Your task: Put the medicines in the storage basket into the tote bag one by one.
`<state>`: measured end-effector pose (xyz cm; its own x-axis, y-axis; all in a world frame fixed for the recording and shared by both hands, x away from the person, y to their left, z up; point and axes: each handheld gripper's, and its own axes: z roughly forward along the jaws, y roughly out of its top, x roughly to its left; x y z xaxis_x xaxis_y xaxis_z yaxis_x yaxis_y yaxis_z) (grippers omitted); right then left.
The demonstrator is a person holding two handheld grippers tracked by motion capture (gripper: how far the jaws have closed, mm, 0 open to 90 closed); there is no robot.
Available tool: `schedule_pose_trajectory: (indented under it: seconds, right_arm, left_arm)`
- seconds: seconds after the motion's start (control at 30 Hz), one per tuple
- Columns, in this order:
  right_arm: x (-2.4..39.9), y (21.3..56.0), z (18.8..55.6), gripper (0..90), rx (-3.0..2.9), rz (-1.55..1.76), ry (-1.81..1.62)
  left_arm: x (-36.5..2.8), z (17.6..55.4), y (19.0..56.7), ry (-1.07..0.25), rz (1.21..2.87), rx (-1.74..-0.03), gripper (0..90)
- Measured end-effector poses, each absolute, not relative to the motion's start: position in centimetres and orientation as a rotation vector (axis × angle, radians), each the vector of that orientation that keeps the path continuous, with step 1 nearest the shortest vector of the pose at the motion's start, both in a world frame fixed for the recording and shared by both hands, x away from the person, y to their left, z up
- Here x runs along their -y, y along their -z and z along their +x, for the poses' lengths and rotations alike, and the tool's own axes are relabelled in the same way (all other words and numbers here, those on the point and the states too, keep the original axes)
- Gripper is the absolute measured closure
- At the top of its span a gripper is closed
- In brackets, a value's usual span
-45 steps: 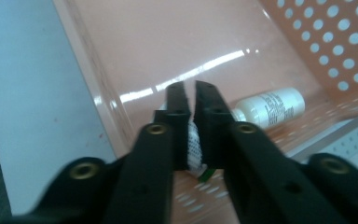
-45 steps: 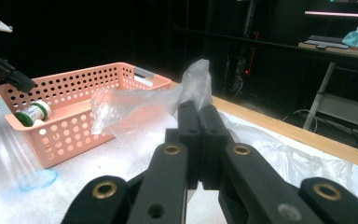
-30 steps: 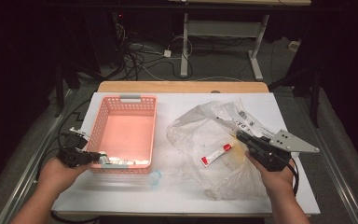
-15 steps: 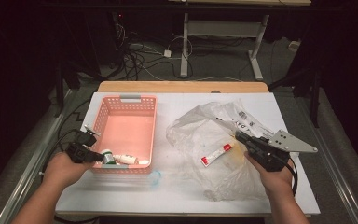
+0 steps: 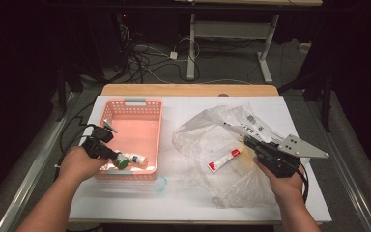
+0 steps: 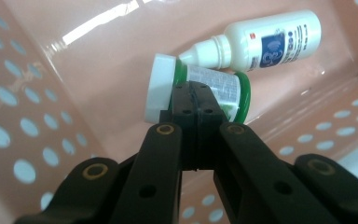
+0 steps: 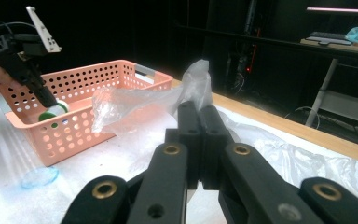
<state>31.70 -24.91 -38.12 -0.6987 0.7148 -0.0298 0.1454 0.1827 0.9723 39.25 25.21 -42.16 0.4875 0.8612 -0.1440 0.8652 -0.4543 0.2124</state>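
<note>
Inside pink basket (image 5: 150,111), left gripper (image 6: 196,95) clenched on green-rimmed jar (image 6: 214,88): small, rigid, slick; grip mid-body. Right gripper (image 7: 198,112) pinches limp plastic bag (image 7: 135,105).

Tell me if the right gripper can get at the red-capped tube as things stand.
Probably not directly. The right gripper is shut on the edge of the clear plastic bag, and the tube lies inside that bag, so the film covers it. It would have to let go and reach into the bag's opening.
</note>
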Motion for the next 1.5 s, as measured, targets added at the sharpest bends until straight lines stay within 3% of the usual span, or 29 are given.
schedule_pose_trajectory:
  seconds: [0.4, 0.47, 0.6, 0.63, 0.83, 0.97, 1.03, 1.07, 1.4, 1.5]
  right_arm:
    - [25.1, 38.1, 31.7, 89.9, -1.973, 0.798, -1.541]
    - [25.0, 38.1, 31.7, 89.9, -1.974, 0.803, -1.54]
    - [25.0, 38.1, 31.7, 89.9, -1.972, 0.799, -1.543]
    - [25.0, 38.1, 31.7, 89.9, -1.972, 0.799, -1.542]
    - [25.0, 38.1, 31.7, 89.9, -1.972, 0.8, -1.542]
    - [25.0, 38.1, 31.7, 89.9, -1.974, 0.805, -1.544]
    - [25.0, 38.1, 31.7, 89.9, -1.973, 0.801, -1.542]
    - [25.0, 38.1, 31.7, 89.9, -1.973, 0.8, -1.542]
    - [25.0, 38.1, 31.7, 89.8, -1.974, 0.805, -1.541]
    - [25.0, 38.1, 31.7, 89.8, -1.973, 0.803, -1.542]
  left_arm:
    - [-24.3, 40.6, 42.3, -0.046, 2.343, -1.436, 87.1]
    - [-24.1, 40.6, 42.0, -0.071, 2.337, -1.428, 79.8]
    - [-23.6, 40.7, 41.6, -0.095, 2.324, -1.391, 73.8]
    - [-23.5, 40.6, 41.5, -0.136, 2.312, -1.381, 66.4]
    - [-22.8, 40.8, 41.5, -0.137, 2.28, -1.312, 51.0]
    - [-22.4, 41.5, 42.0, -0.082, 2.294, -1.289, 22.9]
    - [-22.2, 41.9, 42.3, -0.092, 2.311, -1.317, 3.2]
    - [-22.2, 42.1, 42.4, -0.09, 2.316, -1.323, 0.0]
    - [-21.4, 43.1, 44.1, -0.017, 2.436, -1.322, 0.0]
    - [-21.3, 43.2, 44.6, -0.03, 2.489, -1.329, 4.9]
